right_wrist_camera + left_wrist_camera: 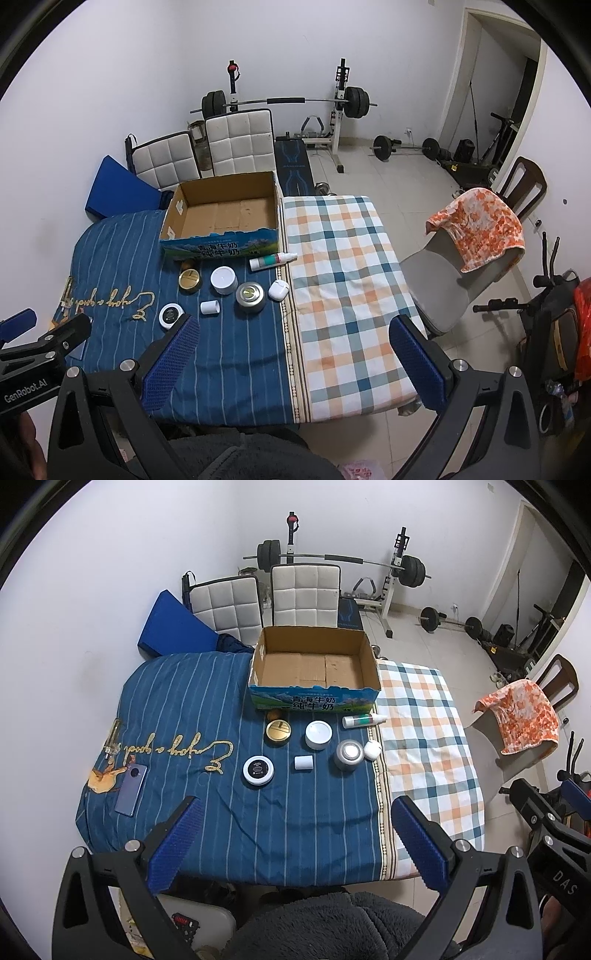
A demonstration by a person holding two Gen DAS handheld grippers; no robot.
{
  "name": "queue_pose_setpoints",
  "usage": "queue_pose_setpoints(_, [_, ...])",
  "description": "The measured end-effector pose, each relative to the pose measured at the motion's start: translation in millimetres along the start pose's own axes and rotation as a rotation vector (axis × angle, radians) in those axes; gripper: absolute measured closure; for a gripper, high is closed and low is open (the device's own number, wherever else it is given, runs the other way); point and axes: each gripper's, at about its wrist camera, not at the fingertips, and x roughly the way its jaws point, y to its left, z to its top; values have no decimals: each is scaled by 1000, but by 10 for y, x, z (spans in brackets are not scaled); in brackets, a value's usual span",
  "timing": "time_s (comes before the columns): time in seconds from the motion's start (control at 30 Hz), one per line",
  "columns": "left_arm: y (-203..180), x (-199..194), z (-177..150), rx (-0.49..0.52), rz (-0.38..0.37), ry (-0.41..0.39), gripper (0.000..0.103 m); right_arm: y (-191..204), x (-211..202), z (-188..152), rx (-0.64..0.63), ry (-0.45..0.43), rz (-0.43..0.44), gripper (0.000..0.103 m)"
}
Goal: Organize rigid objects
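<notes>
Holding both the left gripper (295, 834) and right gripper (295, 354) wide apart and empty, we hover before the cardboard box (314, 694) and jars.

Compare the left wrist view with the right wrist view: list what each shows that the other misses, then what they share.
Only the left wrist view shows the purple phone lying on the blue striped cloth.

Only the right wrist view shows the red bag at its right edge.

Both show the empty cardboard box, the gold tin, white jar, silver tin, spray bottle, checked cloth and barbell rack. The left gripper and right gripper both hang with jaws wide apart, holding nothing.
</notes>
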Motion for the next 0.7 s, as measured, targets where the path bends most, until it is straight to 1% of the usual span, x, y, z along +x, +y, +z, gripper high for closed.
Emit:
queue_pose_setpoints(0.43, [0,2,-8,-2,0,0,0,-21,56,-22,3,6,4,0])
queue_pose_setpoints(0.7, [-60,109,-12,-4,-1,12,0,-21,102,-10,7,11,4,0])
